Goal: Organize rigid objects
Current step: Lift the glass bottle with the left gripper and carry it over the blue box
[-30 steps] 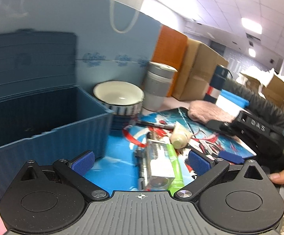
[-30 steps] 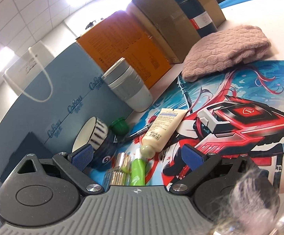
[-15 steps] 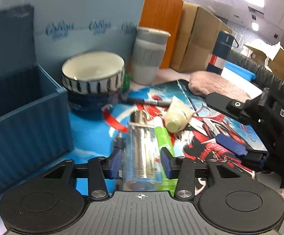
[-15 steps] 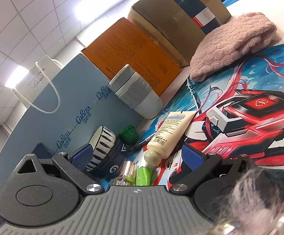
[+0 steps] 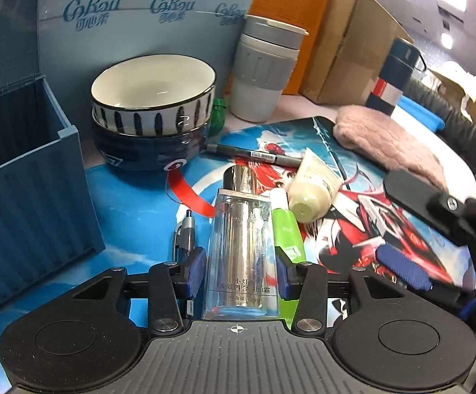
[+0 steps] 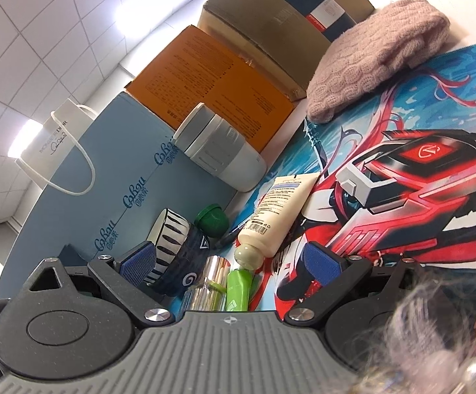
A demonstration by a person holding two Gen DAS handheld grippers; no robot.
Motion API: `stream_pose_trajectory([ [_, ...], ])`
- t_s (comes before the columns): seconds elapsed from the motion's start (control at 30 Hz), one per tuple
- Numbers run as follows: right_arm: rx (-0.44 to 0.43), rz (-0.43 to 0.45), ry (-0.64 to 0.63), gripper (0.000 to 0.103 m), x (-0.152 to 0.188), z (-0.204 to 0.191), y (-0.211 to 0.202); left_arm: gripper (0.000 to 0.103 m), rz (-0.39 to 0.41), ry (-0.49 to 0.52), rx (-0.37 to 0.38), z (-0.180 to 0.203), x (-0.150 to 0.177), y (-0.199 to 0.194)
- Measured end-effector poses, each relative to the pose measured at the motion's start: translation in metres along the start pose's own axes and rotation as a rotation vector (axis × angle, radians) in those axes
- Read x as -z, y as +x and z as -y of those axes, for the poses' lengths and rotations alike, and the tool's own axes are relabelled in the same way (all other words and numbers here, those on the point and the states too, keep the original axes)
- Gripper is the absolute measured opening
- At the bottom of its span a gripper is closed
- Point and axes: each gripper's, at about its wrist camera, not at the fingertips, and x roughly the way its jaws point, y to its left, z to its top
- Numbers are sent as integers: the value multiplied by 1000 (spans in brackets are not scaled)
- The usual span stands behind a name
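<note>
My left gripper (image 5: 239, 272) is shut on a clear bottle with a silver cap (image 5: 242, 246) lying on the printed mat (image 5: 133, 210). A green tube (image 5: 285, 229) and a cream tube (image 5: 313, 187) lie just right of it, a pen (image 5: 183, 239) just left. The open blue storage box (image 5: 31, 193) stands to the left. My right gripper (image 6: 229, 259) is open above the mat; its blue pad (image 5: 402, 267) shows at the right of the left wrist view. Below it lie the clear bottle (image 6: 210, 284), green tube (image 6: 238, 287) and cream tube (image 6: 277, 216).
Two stacked bowls (image 5: 154, 111) stand behind the bottle, with a grey cup (image 5: 264, 72), a green cap (image 5: 218, 115) and a black marker (image 5: 254, 156). A pink knitted cloth (image 5: 385, 144), a dark flask (image 5: 392, 75), cardboard boxes (image 5: 346, 42) and a blue bag (image 5: 133, 23) line the back.
My left gripper went from wide open to shut around the clear bottle and moved closer to the items. My right gripper stayed open and tilted upward.
</note>
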Motion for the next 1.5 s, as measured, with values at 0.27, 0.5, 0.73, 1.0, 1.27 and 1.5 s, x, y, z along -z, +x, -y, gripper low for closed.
stream_pose_trajectory([
  [0.27, 4, 0, -3, 98, 0, 0, 0, 37, 29, -23, 7, -2, 1, -12],
  [0.5, -7, -5, -53, 98, 3, -14, -1, 35, 122, 23, 44, -5, 5, -57],
  [0.73, -44, -5, -96, 98, 8, -40, -8, 35, 226, -14, 57, -31, 7, -105],
  [1.0, -128, -59, -131, 98, 23, -84, -1, 35, 289, 6, 20, -73, -5, -162],
  [1.27, -241, -121, -150, 97, 50, -123, 16, 35, 277, 132, -202, -120, -23, -187],
  [1.5, -256, -164, -159, 97, 65, -116, 27, 35, 245, 265, -229, -143, -29, -173],
])
